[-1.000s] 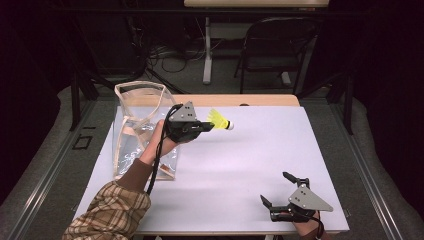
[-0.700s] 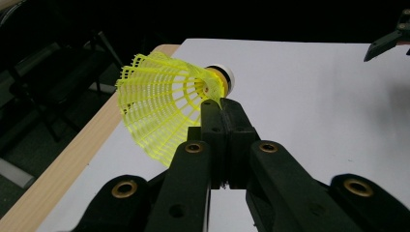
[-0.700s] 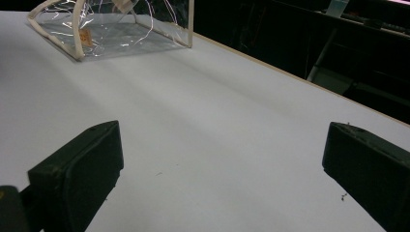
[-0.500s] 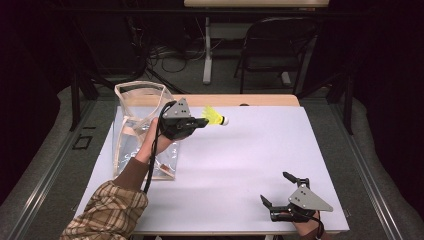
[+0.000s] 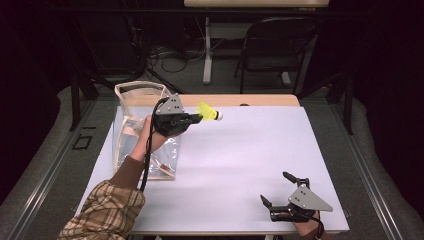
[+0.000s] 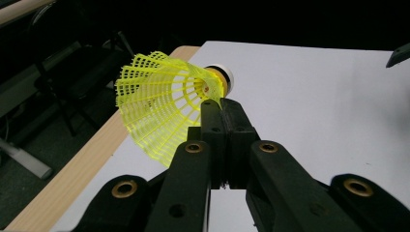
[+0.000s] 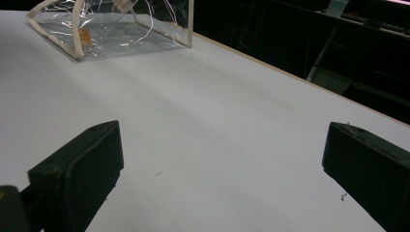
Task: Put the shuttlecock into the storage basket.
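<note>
Left gripper (image 6: pixel 221 104): jaws pinched on the rim of the yellow shuttlecock (image 6: pixel 164 104), a mesh plastic skirt with a white cork tip partly hidden behind it, held above the table (image 5: pixel 240 165) beside the clear plastic bag (image 5: pixel 131 107). Right gripper (image 5: pixel 278 189): jaws spread, empty, near the table's front edge

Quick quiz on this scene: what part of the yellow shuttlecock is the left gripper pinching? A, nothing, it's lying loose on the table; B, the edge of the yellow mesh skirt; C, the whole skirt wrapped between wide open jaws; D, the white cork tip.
B: in the left gripper view the left gripper has its jaws pressed together on the mesh skirt's edge of the shuttlecock, while the white cork tip sticks out free.
</note>
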